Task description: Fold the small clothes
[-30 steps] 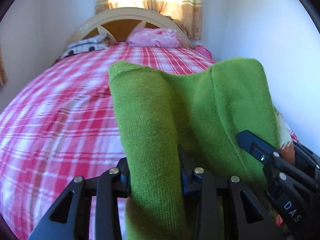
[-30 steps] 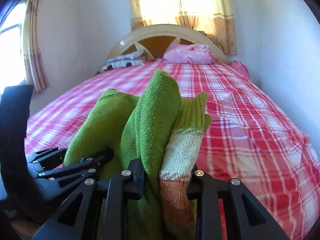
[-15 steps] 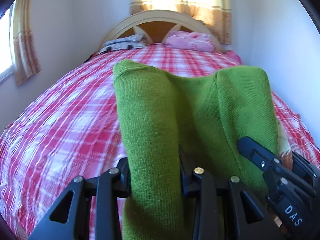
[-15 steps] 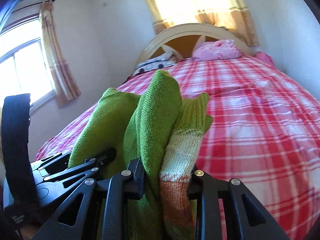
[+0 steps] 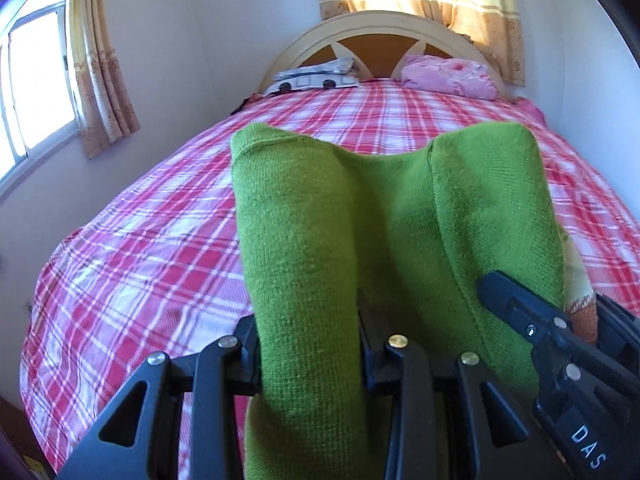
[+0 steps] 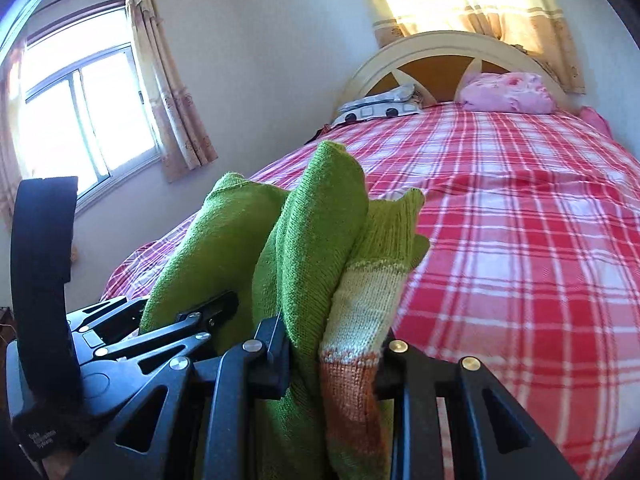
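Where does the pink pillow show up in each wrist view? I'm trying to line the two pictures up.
Left wrist view: the pink pillow lies upper right of centre, against the headboard, beyond the green knit garment.
Right wrist view: the pink pillow lies upper right, nearer the edge.
Shared landmark: the arched headboard, directly behind the pillow in both.

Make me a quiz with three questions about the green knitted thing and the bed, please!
1. Where is the pink pillow?
A. by the headboard
B. on the floor
C. in a hand-held gripper

2. What colours is the bed sheet?
A. blue and yellow
B. red and white checks
C. plain black

3. What is the left hand-held gripper doing?
A. hanging open
B. lying on the sheet
C. clamping the green knit

Answers: 1 A, the pillow leans at the headboard. 2 B, checks cover the sheet. 3 C, knit fills the gap between its fingers.
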Available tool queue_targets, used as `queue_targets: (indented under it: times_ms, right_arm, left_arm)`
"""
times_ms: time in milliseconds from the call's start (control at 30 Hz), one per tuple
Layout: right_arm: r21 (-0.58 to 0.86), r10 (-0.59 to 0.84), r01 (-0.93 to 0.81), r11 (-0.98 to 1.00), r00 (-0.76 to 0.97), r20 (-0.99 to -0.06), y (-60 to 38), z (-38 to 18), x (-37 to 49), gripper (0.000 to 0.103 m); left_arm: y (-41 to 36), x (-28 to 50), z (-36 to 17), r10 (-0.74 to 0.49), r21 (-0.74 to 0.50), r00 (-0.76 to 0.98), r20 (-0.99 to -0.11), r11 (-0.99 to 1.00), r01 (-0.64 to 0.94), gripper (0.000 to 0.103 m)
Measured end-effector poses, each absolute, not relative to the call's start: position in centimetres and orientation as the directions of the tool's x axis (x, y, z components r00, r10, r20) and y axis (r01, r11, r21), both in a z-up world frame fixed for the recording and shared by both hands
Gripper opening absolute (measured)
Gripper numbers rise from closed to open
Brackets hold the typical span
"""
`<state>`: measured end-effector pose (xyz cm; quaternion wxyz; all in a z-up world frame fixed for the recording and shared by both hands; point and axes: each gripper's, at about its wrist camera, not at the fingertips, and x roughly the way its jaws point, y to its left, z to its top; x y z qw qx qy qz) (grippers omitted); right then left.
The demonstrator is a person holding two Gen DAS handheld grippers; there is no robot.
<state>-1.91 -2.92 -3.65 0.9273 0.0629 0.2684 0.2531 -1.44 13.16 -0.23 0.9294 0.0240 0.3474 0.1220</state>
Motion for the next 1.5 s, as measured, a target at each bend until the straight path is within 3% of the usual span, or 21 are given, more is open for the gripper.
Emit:
queue_targets:
  times_ms: [167,367,500,600,700,767,867,1000,1133,1400,1433,1467,1500]
  right_arm:
    - [0.253,0.472,-0.399,0.881,0.729,-0.495,-1.9,-4.7,1.7,0.027]
    - [0.216,0.399,-0.338,0.916,0.708,-0.582,-1.2,-7.3,5.7,0.027]
    - [0.233,0.383,-0.307,0.923,0.671,-0.635,-1.4,-8.5,7.3,0.027]
    - [0.326,0.419,-0.265,0.908,0.621,-0.662,-2.7,-9.5,8.7,0.029]
    - [0.42,0.474,-0.236,0.876,0.58,-0.663,-3.9,-10.3,9.5,0.034]
    - [0.498,0.529,-0.218,0.839,0.538,-0.656,-5.0,-10.9,10.2,0.04]
    - [0.584,0.605,-0.222,0.781,0.505,-0.616,-6.7,-10.8,9.8,0.043]
    - [0.538,0.55,-0.233,0.81,0.621,-0.559,-9.2,-8.7,4.9,0.051]
    - [0.473,0.562,-0.327,0.818,0.629,-0.537,-9.6,-8.0,0.1,0.07]
    - [0.387,0.543,-0.381,0.84,0.564,-0.623,-6.9,-10.3,-3.6,0.07]
    - [0.361,0.528,-0.388,0.848,0.576,-0.624,-6.6,-10.2,-3.8,0.066]
    - [0.334,0.518,-0.401,0.853,0.573,-0.635,-6.1,-10.3,-3.9,0.043]
    - [0.324,0.511,-0.405,0.855,0.55,-0.661,-5.5,-10.5,-3.9,0.036]
  left_arm:
    - [13.6,1.9,-2.1,0.262,0.164,0.725,-0.637,0.965,-0.205,0.038]
    - [14.3,4.4,-5.4,0.257,0.138,0.67,-0.696,0.964,-0.226,0.04]
    - [14.0,4.3,-5.6,0.263,0.144,0.684,-0.68,0.963,-0.227,0.05]
    - [16.3,4.6,-5.8,0.171,-0.002,0.682,-0.711,0.97,-0.244,0.064]
    - [20.2,5.0,-6.7,-0.02,-0.257,0.651,-0.759,0.928,-0.271,0.077]
    - [21.5,4.7,-6.7,-0.112,-0.345,0.637,-0.763,0.904,-0.254,0.077]
    - [21.8,1.9,-5.3,-0.103,-0.332,0.652,-0.751,0.913,-0.238,0.077]
    - [21.4,-3.7,-4.0,-0.099,-0.311,0.712,-0.695,0.934,-0.175,0.076]
    - [20.8,-7.7,-5.0,-0.157,-0.341,0.729,-0.666,0.934,-0.111,0.076]
    - [19.6,-8.2,-7.2,-0.165,-0.344,0.692,-0.703,0.93,-0.129,0.076]
    - [19.5,-8.2,-7.2,-0.158,-0.335,0.69,-0.706,0.933,-0.129,0.076]
    - [19.4,-8.1,-7.2,-0.153,-0.33,0.686,-0.711,0.934,-0.134,0.076]
    - [19.4,-8.2,-7.2,-0.157,-0.337,0.684,-0.712,0.931,-0.138,0.074]
